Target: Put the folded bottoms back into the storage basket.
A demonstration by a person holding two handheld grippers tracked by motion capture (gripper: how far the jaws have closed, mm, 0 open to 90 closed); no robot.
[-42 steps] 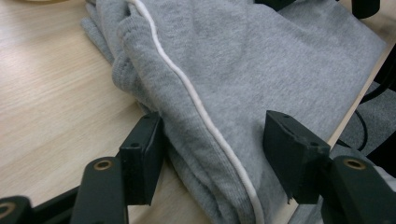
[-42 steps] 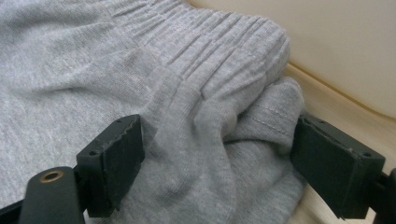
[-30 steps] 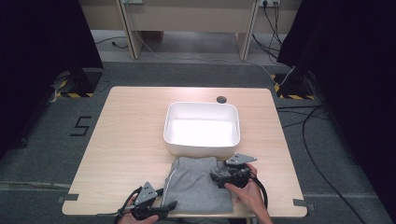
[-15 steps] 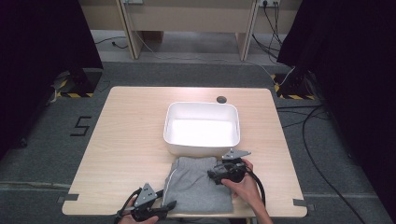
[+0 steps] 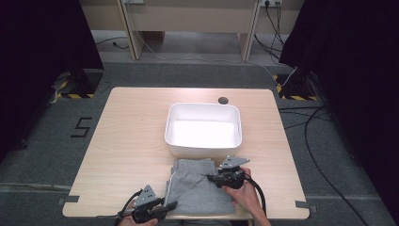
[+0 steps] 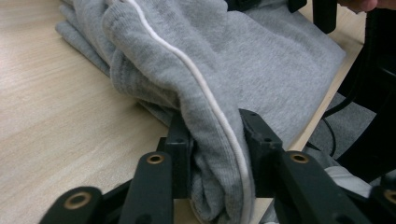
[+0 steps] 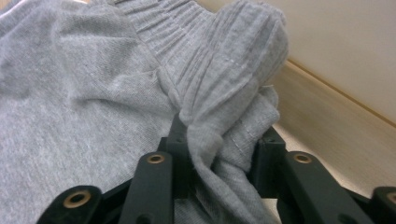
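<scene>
Grey folded garment (image 5: 200, 188) is gripped at two points and lies at the lower middle of the high view, on the near edge of the table (image 5: 131, 136), just below the white bin (image 5: 203, 129); my left gripper (image 6: 215, 140) has its jaws clamped on a thick fold carrying a white piping stripe (image 6: 201, 84), at the garment's lower left corner in the high view; my right gripper (image 7: 219, 144) is pinched on a bunch of the ribbed waistband (image 7: 219, 56), at the upper right of the cloth, close beside the bin's front wall. Judged status: folding looks finished, both grips are secured, cloth bunches upward in both gripper views but most of it rests flat on the wood. Remaining, as I read it: lift the bundle clear, carry it up-frame over the rim, lower it into the bin, release both. Bin interior appears bare.
</scene>
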